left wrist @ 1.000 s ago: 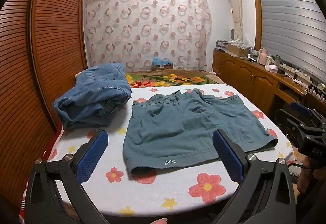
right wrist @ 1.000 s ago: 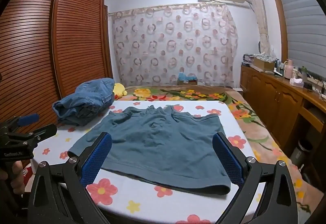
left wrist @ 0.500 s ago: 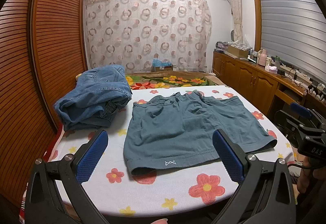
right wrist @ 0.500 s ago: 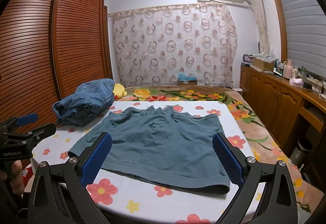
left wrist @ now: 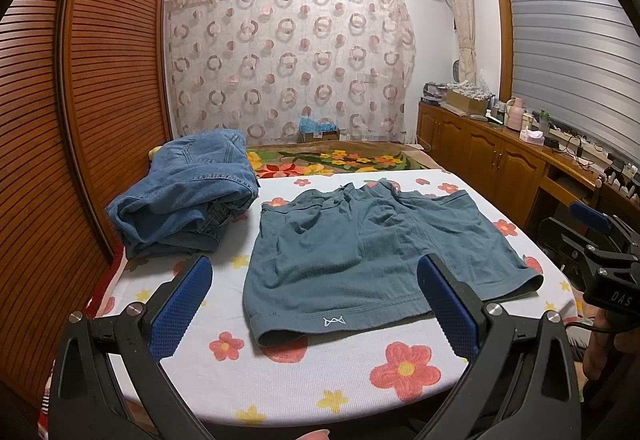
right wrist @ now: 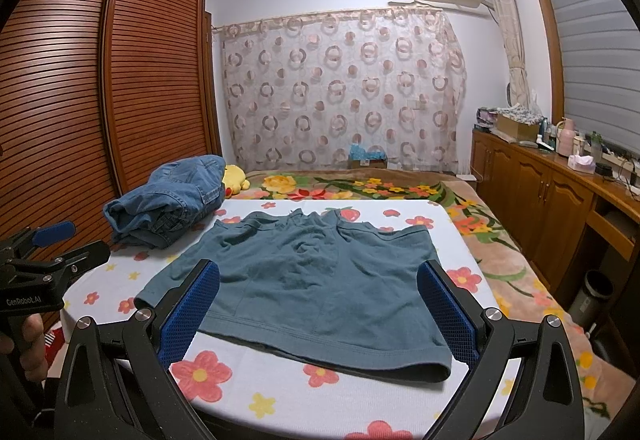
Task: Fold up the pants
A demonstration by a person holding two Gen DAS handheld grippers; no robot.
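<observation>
Shorts (left wrist: 372,260) lie flat, hems near table edge (left wrist: 304,416) — both grippers' jaws apart.

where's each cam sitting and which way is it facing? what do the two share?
Left wrist: on the left gripper, at the table's near left, facing the curtain; open fingers frame the shorts' left leg; right gripper and a hand show at the right edge.
Right wrist: on the right gripper, at the near right, facing the same way; open fingers frame the shorts' right leg; left gripper and a hand show at the left edge.
Shared: shorts, jeans, table, curtain.
</observation>
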